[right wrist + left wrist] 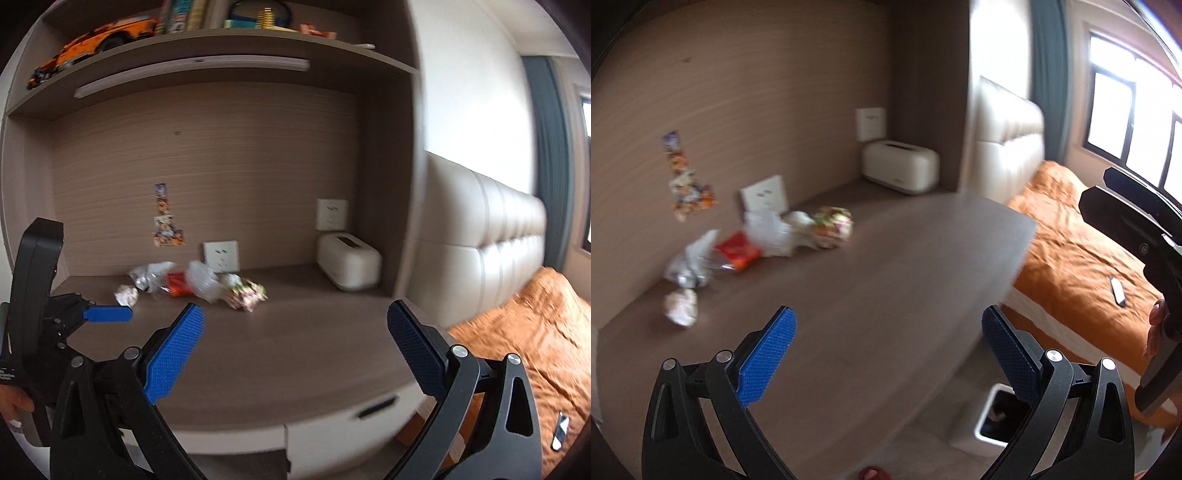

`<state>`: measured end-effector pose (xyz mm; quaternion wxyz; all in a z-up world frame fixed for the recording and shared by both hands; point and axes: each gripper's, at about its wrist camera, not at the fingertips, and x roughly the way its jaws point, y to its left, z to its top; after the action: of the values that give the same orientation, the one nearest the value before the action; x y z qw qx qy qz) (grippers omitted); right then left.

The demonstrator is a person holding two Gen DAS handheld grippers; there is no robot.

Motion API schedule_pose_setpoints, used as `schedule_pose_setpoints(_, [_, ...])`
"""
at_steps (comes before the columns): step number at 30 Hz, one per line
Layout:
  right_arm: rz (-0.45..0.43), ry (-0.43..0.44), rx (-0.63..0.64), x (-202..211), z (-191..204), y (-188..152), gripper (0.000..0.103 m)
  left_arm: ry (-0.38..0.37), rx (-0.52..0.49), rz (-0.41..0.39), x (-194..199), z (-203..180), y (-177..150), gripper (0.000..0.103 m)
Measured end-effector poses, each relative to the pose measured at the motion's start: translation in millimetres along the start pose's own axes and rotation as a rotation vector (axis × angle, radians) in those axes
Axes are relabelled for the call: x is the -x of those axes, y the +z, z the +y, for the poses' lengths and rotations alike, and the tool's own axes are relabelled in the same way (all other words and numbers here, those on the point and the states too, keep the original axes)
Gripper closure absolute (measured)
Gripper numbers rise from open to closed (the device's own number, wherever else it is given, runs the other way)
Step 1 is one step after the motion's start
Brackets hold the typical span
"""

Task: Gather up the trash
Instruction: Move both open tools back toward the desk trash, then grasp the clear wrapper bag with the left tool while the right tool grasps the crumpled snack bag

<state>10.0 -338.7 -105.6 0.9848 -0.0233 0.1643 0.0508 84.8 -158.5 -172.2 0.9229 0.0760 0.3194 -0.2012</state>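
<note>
Brown desk [280,354], five or so bits of trash [192,282] strewn along its back edge, blurred. Two grippers, left [888,356] and right [295,350], both empty, fingers wide apart, short of it. One white bin [988,434] below. Two sockets [221,256], one toaster [349,266].

Right gripper [295,325] over desk [295,350], blue pads wide apart, nothing between them. Left gripper [107,314] at left of desk, blue pad edge-on, its opening unclear. Trash pile [195,284] at back of desk against wall: crumpled paper ball [126,294], clear plastic, red wrapper [178,283], patterned wrapper [246,292]. White toaster-like box [349,266] on desk, right of pile. Wall socket [221,255] just behind pile. Orange bed [535,332] right of desk. View blurred.
</note>
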Motion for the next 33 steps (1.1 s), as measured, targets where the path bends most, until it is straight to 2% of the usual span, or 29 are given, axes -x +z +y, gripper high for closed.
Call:
schedule_pose_setpoints(6, [0.011,0.085,0.041,-71.0,54.3,24.9,0.004,0.119,0.090,-0.017,-4.5,86.5,16.2,0.004])
schedule_pose_setpoints(14, [0.079,0.150,0.065,-170.7,97.4,11.8,0.004,0.240,0.204,0.068,-51.0,184.2,6.3,0.004])
schedule_pose_setpoints(25, [0.183,0.109,0.068,-253.6,107.6,-1.2,0.004,0.289,0.236,0.132,-98.1,234.3,-0.1,0.004])
schedule_pose_setpoints(33, [0.279,0.038,0.058,-293.1,99.8,-14.9,0.004,0.273,0.254,0.176,-125.4,253.0,-3.6,0.004])
